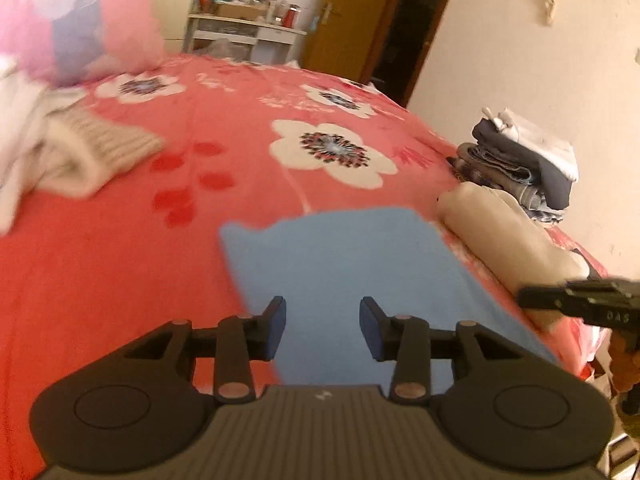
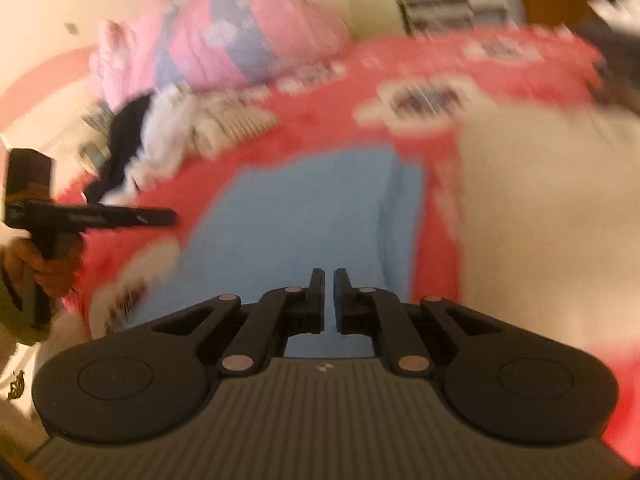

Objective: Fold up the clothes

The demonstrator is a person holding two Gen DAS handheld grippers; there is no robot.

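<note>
A light blue garment (image 1: 340, 256) (image 2: 288, 216) lies flat on the red floral bedspread (image 1: 120, 260), close in front of both grippers. My left gripper (image 1: 323, 312) hovers over its near edge, open, with nothing between its blue pads. It also shows in the right wrist view, side-on at the left (image 2: 172, 216), held by a hand. My right gripper (image 2: 329, 276) is shut above the blue garment and grips nothing. Its tip enters the left wrist view at the right (image 1: 528, 298). A folded beige garment (image 1: 508, 232) (image 2: 540, 200) lies just right of the blue one.
A stack of folded dark and white clothes (image 1: 520, 160) sits at the bed's right edge. Unfolded white and cream knitwear (image 1: 80, 152) (image 2: 180, 132) is heaped at the left, below a pink duvet (image 1: 80, 20). Beyond the bed stand a white shelf (image 1: 244, 28) and a wooden door (image 1: 352, 20).
</note>
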